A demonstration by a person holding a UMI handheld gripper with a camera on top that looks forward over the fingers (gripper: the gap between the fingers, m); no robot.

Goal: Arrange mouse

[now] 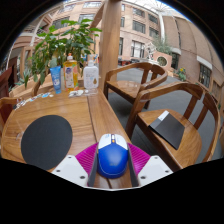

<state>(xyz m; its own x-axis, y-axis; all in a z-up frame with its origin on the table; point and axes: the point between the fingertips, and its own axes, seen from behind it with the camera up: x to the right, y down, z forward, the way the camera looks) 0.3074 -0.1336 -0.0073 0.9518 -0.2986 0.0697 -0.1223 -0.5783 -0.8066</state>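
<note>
The mouse (pixel 113 158), blue and white, sat between the gripper (pixel 112 163) fingers, both pink pads (pixel 87 155) pressed to its sides, above the wooden table (pixel 85 115) beside a black mousepad (pixel 46 140).

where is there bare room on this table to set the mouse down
Bare wood lies between the round black mouse pad and the mouse in the hand-held gripper. The far end is crowded with bottles and a plant.

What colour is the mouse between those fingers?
Blue, with a white front; the mouse shows clearly in the gripper view.
</note>
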